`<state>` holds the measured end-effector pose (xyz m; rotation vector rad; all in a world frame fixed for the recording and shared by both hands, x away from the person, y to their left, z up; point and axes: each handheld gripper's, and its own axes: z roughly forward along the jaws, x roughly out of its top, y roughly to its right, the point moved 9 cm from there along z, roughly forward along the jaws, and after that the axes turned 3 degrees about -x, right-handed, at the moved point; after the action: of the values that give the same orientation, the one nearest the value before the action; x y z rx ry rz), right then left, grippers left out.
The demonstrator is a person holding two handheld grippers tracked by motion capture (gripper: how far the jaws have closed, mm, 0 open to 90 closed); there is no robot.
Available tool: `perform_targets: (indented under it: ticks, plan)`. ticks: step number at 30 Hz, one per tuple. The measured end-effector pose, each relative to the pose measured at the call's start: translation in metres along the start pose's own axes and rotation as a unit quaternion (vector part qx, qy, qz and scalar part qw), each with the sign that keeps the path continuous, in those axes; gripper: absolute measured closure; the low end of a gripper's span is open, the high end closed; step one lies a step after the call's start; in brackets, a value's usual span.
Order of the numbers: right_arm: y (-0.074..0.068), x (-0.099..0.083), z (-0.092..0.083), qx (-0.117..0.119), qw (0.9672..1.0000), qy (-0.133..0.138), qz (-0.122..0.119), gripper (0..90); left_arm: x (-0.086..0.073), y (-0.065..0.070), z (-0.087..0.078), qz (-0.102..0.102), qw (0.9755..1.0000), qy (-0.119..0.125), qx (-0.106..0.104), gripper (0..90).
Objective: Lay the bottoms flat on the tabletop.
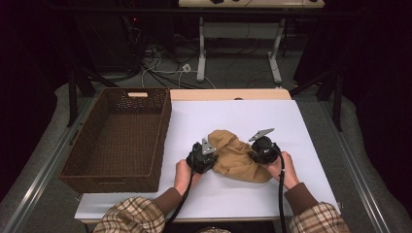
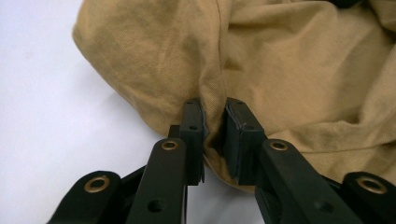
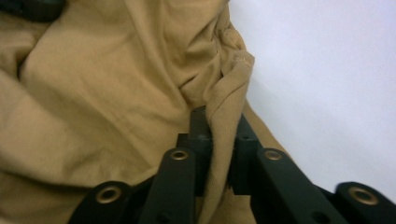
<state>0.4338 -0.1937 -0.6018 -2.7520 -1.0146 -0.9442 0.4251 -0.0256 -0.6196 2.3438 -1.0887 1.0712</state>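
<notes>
Both tongs, left (image 2: 215, 135) and right (image 3: 219, 149), pinching tan cloth (image 1: 236, 156); wicker basket (image 1: 119, 167) just left.

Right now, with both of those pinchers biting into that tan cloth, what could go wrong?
Each grip is thin. The left gripper pinches only a small fold of the tan cloth, and the right gripper holds just a rolled edge, so either could slip if lifted. The cloth is also bunched in a heap, so it may rise as a tangle rather than spread. And if carried toward the wicker basket, hanging folds might catch on its rim.
</notes>
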Motion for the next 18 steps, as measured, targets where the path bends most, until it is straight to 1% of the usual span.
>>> perform_targets:
  ticks: [1,3,5,8,9,13,15,16,18]
  plan:
    - [0.002,-0.001,-0.001,0.0,1.0,-0.002,0.005,79.3,0.0,0.0,0.0,-0.003,1.0,0.001,-0.002,78.4]
    - [0.005,-0.004,-0.002,0.005,0.9998,-0.004,0.021,76.8,0.0,-0.001,0.0,-0.002,1.0,0.001,-0.005,78.0]
    - [0.007,-0.007,-0.004,0.004,0.9995,-0.007,0.029,74.4,0.0,-0.002,0.001,-0.003,1.0,0.002,-0.008,77.3]
    - [0.01,-0.009,-0.006,-0.001,0.9995,-0.012,0.029,71.8,0.0,-0.003,0.001,-0.003,1.0,0.0,-0.008,75.9]
    - [0.012,-0.01,-0.007,-0.004,0.9994,-0.015,0.03,71.9,0.0,-0.003,0.001,-0.001,1.0,-0.001,-0.007,74.4]
    - [0.013,-0.012,-0.009,0.001,0.9992,-0.019,0.034,72.0,0.0,-0.002,0.001,-0.011,0.9999,-0.005,-0.012,68.8]
    - [0.014,-0.012,-0.009,0.001,0.9992,-0.018,0.036,73.1,0.0,-0.003,0.001,-0.018,0.9997,-0.004,-0.017,69.0]
    - [0.014,-0.012,-0.01,0.0,0.9992,-0.019,0.036,74.1,0.0,-0.003,0.001,-0.019,0.9996,-0.004,-0.018,70.8]
    - [0.014,-0.012,-0.011,-0.003,0.9993,-0.02,0.031,74.8,0.001,-0.003,0.002,-0.016,0.9997,-0.004,-0.019,74.1]
